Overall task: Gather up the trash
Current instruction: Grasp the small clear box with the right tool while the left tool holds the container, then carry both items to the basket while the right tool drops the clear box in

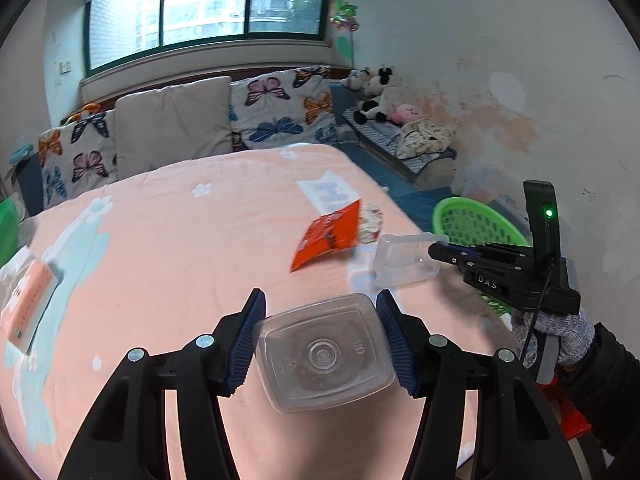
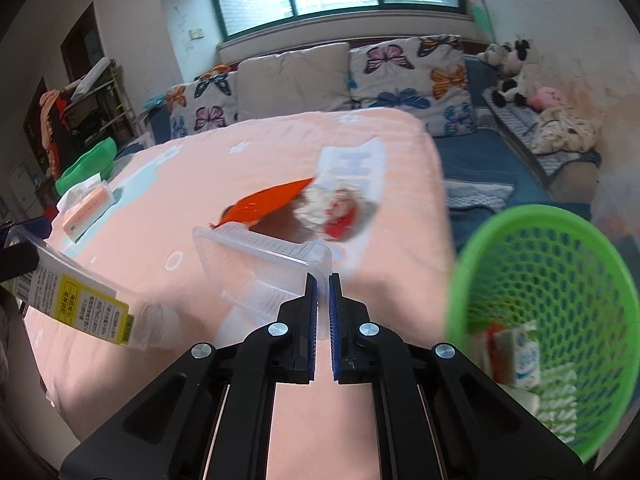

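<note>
My left gripper point(image 1: 320, 340) is shut on a clear plastic bottle point(image 1: 324, 352), seen bottom-first; in the right wrist view the bottle point(image 2: 84, 304) shows its yellow label at the left. My right gripper point(image 2: 323, 280) is shut on the rim of a clear plastic box point(image 2: 260, 264) and holds it above the pink bed; the left wrist view shows this gripper point(image 1: 440, 250) and the box point(image 1: 404, 260). An orange snack wrapper point(image 1: 328, 236) and a crumpled red-and-white wrapper point(image 2: 336, 208) lie on the bed behind. A green mesh basket point(image 2: 548, 280) with some trash stands right of the bed.
A pink tissue pack point(image 1: 28, 304) lies at the bed's left side. Butterfly pillows point(image 1: 280, 108) line the back. A blue bench with plush toys point(image 1: 376, 96) runs along the right wall. A second green basket point(image 2: 86, 164) sits at the far left.
</note>
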Motion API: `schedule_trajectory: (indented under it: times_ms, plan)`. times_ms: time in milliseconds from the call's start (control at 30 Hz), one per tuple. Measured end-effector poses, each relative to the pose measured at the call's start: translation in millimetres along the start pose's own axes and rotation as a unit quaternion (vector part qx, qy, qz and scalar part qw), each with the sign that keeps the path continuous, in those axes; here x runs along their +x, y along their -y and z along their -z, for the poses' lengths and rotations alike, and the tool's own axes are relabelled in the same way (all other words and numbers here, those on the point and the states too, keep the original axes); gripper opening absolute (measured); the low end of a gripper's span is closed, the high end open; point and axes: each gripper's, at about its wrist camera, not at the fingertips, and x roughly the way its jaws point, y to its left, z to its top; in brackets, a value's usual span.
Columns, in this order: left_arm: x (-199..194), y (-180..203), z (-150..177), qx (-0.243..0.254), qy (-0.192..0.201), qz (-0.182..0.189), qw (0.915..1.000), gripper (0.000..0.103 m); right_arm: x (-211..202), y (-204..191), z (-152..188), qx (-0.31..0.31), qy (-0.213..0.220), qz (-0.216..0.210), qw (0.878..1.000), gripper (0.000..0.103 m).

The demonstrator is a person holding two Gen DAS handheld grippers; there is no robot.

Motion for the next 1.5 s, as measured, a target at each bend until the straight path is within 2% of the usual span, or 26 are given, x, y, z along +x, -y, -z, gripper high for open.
schedule_trajectory:
  times_ms: [267,600,800,933,1033,1233,1400,1500]
  plan:
    - [10,38,-22,0.016,-0.002,0.046,0.9988,0.055,-40,53,16,0.031,0.013,0.058,0.998,0.006]
    - [28,101,-57,0.054,0.006,0.089,0.9945,0.055,-67,117,40,0.082,0.005,0.121,0.989,0.007]
    - [44,138,-82,0.075,0.010,0.109,0.9912,0.055,-73,145,53,0.118,-0.003,0.132,0.984,0.011]
    - [56,158,-95,0.087,0.014,0.119,0.9890,0.055,-77,157,59,0.133,-0.002,0.140,0.981,0.025]
    - [69,174,-104,0.092,0.010,0.127,0.9876,0.055,-83,163,63,0.144,0.001,0.139,0.980,0.031]
    - [97,205,-115,0.094,0.010,0.139,0.9858,0.055,-93,173,72,0.157,0.008,0.141,0.977,0.036]
    - [116,220,-110,0.091,0.000,0.143,0.9855,0.055,-100,179,80,0.169,0.008,0.140,0.976,0.038]
    - [131,225,-105,0.085,-0.015,0.143,0.9860,0.055,-103,180,83,0.174,0.012,0.138,0.975,0.048]
